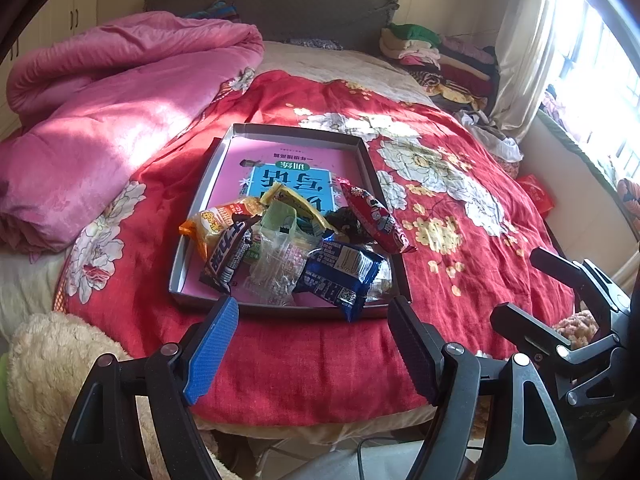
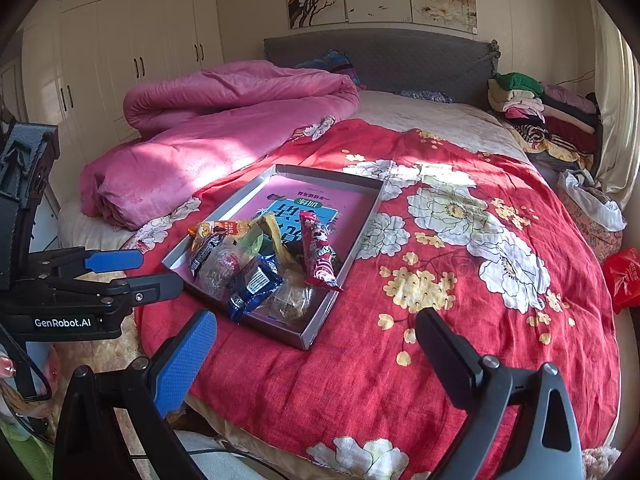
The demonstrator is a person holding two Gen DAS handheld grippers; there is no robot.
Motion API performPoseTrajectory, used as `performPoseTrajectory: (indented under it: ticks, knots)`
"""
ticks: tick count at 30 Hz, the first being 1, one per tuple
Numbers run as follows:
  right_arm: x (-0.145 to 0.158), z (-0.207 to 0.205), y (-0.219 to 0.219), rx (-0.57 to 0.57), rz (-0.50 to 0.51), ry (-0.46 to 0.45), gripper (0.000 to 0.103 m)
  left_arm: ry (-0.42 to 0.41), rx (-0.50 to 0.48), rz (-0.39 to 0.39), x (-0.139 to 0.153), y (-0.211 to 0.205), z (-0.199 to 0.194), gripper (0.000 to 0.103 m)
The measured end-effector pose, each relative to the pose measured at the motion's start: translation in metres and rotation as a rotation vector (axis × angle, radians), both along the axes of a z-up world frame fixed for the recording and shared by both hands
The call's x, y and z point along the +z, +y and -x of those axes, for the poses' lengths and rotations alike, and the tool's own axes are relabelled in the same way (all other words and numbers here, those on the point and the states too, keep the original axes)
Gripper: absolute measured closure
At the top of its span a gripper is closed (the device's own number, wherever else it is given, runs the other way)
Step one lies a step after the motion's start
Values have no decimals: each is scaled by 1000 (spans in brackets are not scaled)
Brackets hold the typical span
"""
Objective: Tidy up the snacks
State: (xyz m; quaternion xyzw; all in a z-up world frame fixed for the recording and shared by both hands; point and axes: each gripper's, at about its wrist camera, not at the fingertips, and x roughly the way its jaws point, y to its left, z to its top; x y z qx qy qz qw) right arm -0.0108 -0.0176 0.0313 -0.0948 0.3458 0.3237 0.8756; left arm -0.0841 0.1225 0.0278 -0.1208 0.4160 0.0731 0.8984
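A shallow grey tray (image 1: 362, 148) with a pink book in its base lies on the red flowered bedspread; it also shows in the right wrist view (image 2: 372, 208). Several snack packets are heaped at its near end: an orange bag (image 1: 212, 222), a black bar (image 1: 230, 254), a clear packet (image 1: 276, 270), a blue packet (image 1: 344, 274) and a red packet (image 1: 374, 214). My left gripper (image 1: 312, 312) is open and empty just short of the tray's near edge. My right gripper (image 2: 316, 330) is open and empty near the tray's front corner, to the right of the left one.
A rolled pink quilt (image 1: 100, 120) lies to the left of the tray. Folded clothes (image 1: 436, 60) are stacked at the far right by the headboard. A red bag (image 2: 624, 276) sits off the bed's right edge. A fluffy cream rug (image 1: 44, 368) lies below left.
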Motion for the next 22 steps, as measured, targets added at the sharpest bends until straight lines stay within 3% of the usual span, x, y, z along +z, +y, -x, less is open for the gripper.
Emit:
performPoseTrajectory:
  ticks: [13, 18, 22]
  knots:
    - [0, -1, -1, -3, 1, -6, 3, 13, -17, -43, 3, -12, -4, 25]
    - [1, -2, -3, -14, 1, -10, 3, -11, -30, 14, 7, -9, -4, 25]
    - [0, -7, -7, -27, 2, -9, 3, -47, 69, 30, 13, 11, -2, 25]
